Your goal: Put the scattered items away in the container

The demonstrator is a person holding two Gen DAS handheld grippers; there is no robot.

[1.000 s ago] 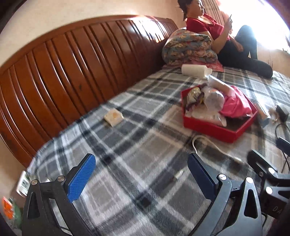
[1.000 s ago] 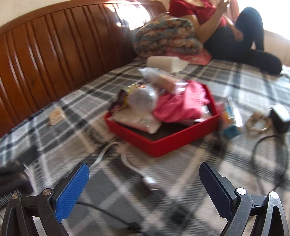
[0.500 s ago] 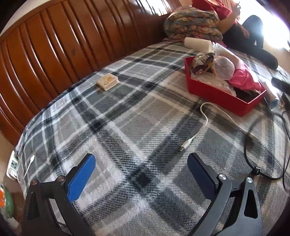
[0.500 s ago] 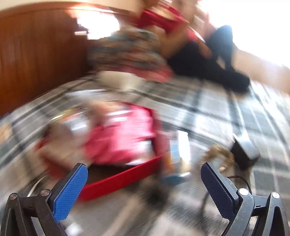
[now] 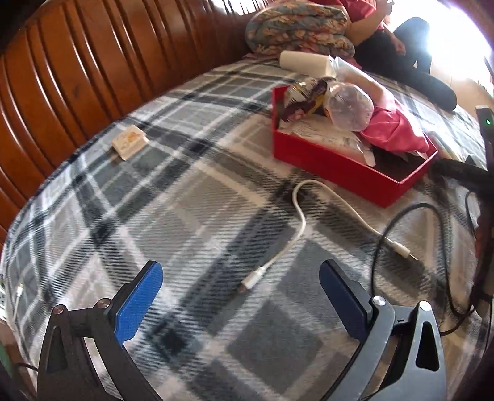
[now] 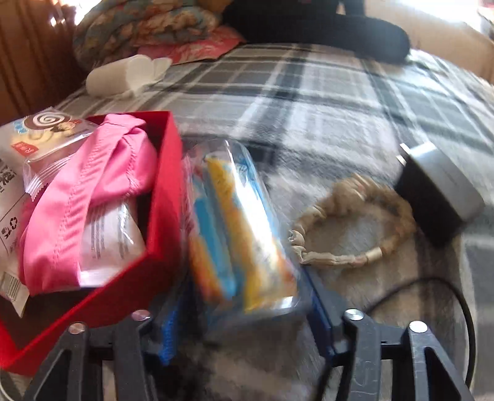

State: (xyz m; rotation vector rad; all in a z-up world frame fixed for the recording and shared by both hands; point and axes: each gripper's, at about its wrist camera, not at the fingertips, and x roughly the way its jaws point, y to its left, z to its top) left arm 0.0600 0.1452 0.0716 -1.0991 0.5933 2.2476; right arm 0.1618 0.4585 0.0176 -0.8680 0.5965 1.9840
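A red box (image 5: 355, 166) on the plaid bed holds a pink cloth (image 5: 392, 129) and snack packets. It also shows in the right wrist view (image 6: 163, 197). My left gripper (image 5: 240, 296) is open and empty above a white cable (image 5: 296, 234). My right gripper (image 6: 244, 320) has closed around the near end of a clear packet with orange and blue contents (image 6: 234, 222), which lies just right of the box. A small cream card packet (image 5: 129, 142) lies far left by the headboard.
A black cable (image 5: 401, 228) loops right of the white one. A beige hair band (image 6: 349, 222) and a black charger (image 6: 438, 197) lie right of the packet. A white roll (image 6: 123, 74), a folded quilt (image 5: 296, 27), a seated person and the wooden headboard (image 5: 77, 71) are behind.
My right gripper moved right past the red box, down to the clear packet, and closed on it. My left gripper moved closer to the white cable, still open.
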